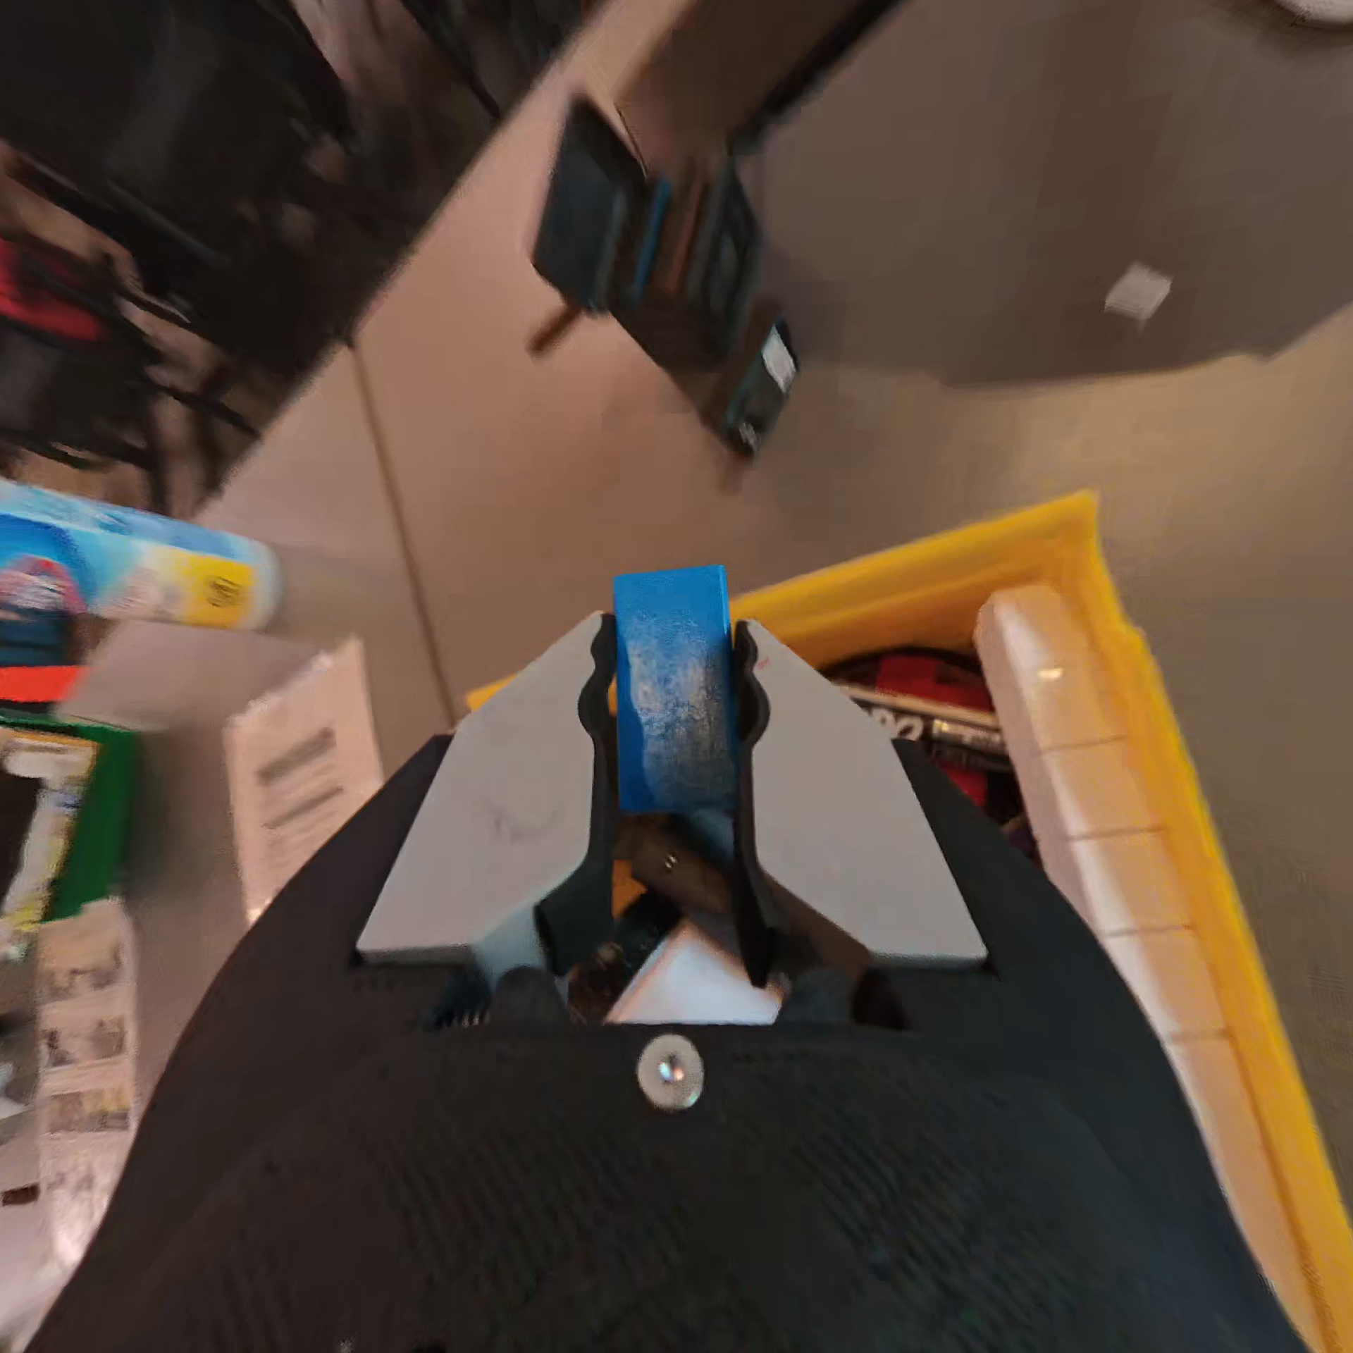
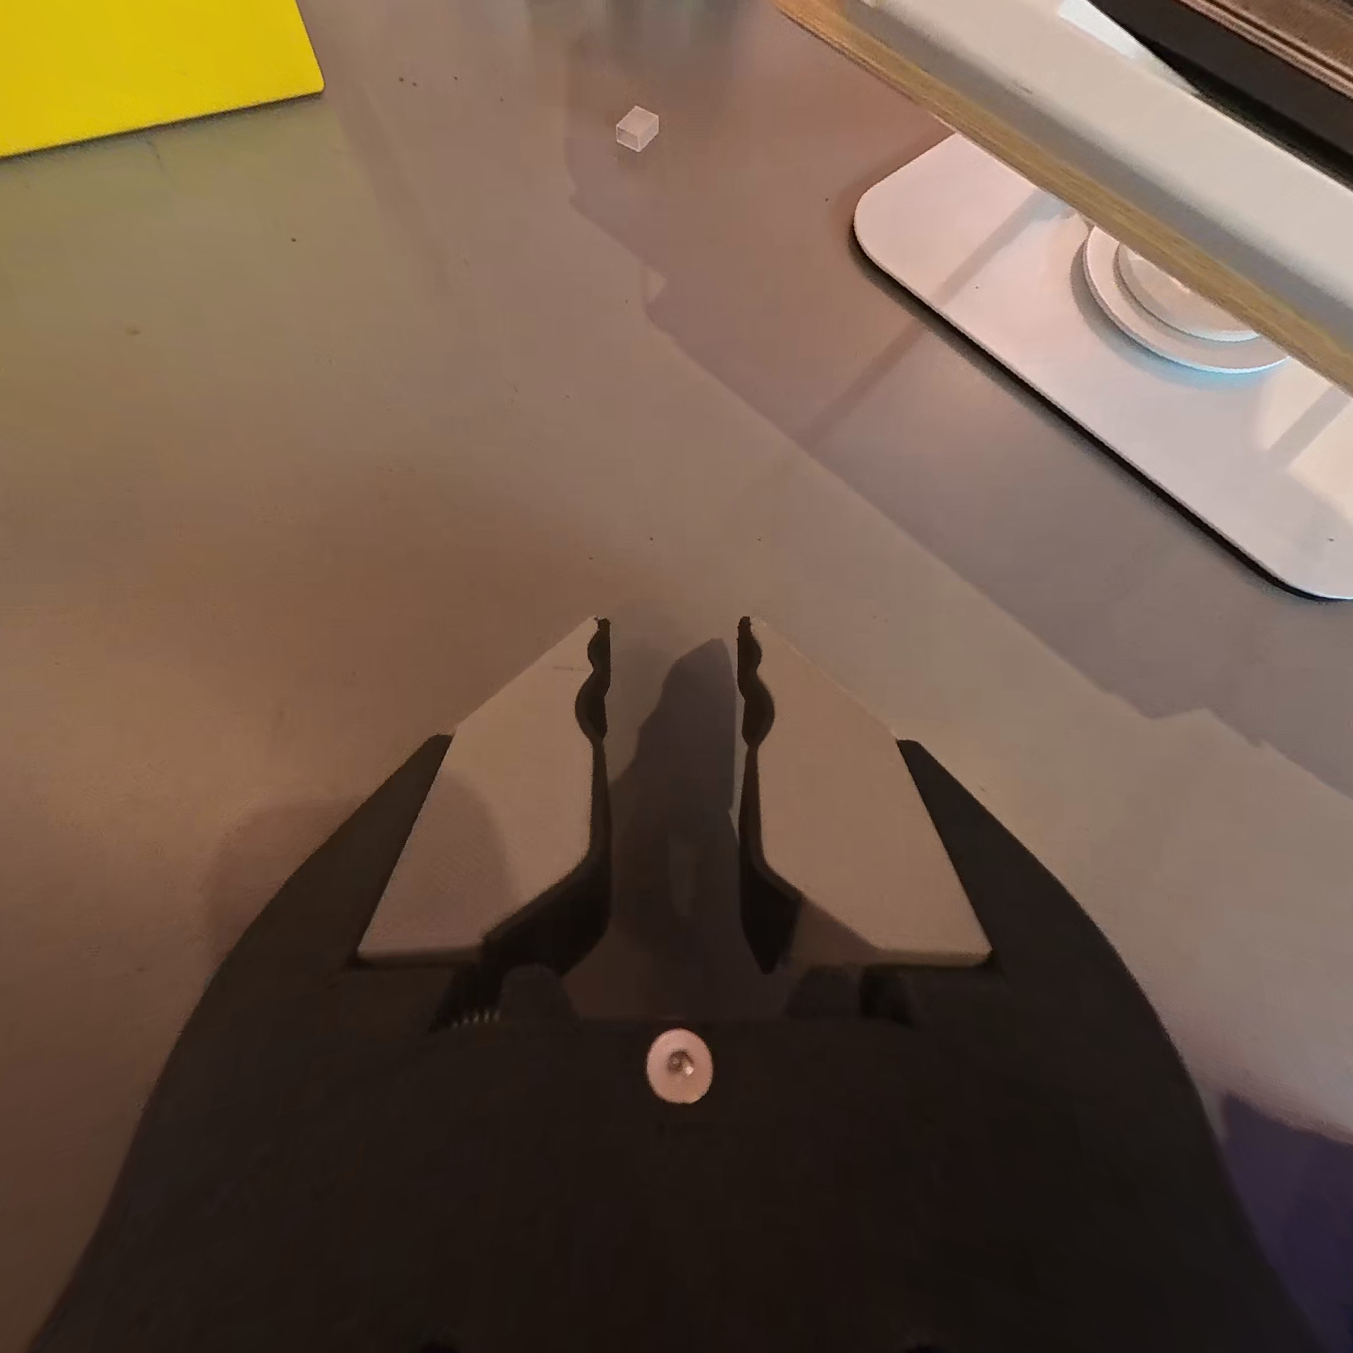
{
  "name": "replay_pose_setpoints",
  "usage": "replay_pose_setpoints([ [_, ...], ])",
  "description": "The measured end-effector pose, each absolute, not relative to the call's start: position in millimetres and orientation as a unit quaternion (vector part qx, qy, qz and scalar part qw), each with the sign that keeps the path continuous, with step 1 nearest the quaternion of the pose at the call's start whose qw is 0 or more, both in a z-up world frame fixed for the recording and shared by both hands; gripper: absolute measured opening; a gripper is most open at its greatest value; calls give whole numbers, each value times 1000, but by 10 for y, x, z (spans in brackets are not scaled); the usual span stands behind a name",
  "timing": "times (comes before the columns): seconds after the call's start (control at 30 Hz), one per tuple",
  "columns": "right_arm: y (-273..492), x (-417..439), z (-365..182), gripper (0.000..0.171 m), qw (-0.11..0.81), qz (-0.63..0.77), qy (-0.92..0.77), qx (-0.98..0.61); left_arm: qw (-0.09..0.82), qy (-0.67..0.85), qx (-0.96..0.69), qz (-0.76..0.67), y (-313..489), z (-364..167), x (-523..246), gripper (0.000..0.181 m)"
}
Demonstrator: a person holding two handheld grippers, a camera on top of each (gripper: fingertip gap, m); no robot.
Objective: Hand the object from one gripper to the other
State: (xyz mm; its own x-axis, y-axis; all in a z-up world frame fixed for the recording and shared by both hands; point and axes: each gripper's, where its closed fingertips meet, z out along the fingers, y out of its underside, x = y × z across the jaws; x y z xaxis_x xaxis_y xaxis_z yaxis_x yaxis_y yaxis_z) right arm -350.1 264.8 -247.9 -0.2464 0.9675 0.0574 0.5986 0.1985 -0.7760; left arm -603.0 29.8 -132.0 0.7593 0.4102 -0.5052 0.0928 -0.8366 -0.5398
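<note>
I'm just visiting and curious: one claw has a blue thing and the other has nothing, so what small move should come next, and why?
Probably bring the empty right gripper toward the flat blue roll-like object. The left gripper is shut on it above the yellow plastic bin, while the right one is open, pointing at the bare grey table, with neither gripper visible in the other's view.

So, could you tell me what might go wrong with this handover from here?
1. The left gripper pinches the blue tape roll only across its narrow width, above the yellow bin; a slip would likely drop it among the clutter.
2. The left view is motion-blurred, so a fast swing could loosen the hold.
3. The right gripper is open over the bare table, with no roll in its view, so alignment remains unsure.
</note>
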Motion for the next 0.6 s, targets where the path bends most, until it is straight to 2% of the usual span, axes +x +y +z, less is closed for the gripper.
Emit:
replay_pose_setpoints([
  [0.03,2632,-3499,-2473,32,281,329,-720,-543,276,-130,-890,338,395,-1124,-5988,30],
  [0.13,2550,-3501,-2422,32,265,361,-716,-536,367,-88,-859,347,811,-656,-5616,30],
  [0.27,2389,-3500,-2252,37,239,436,-703,-509,518,-14,-831,203,1605,-470,-4621,30],
  [0.43,2167,-3348,-1635,37,202,606,-647,-416,637,37,-769,-39,2388,-735,-3461,30],
  [0.6,2393,-3318,-1490,49,222,635,-611,-418,690,55,-717,-88,2781,-1217,-3261,30],
])
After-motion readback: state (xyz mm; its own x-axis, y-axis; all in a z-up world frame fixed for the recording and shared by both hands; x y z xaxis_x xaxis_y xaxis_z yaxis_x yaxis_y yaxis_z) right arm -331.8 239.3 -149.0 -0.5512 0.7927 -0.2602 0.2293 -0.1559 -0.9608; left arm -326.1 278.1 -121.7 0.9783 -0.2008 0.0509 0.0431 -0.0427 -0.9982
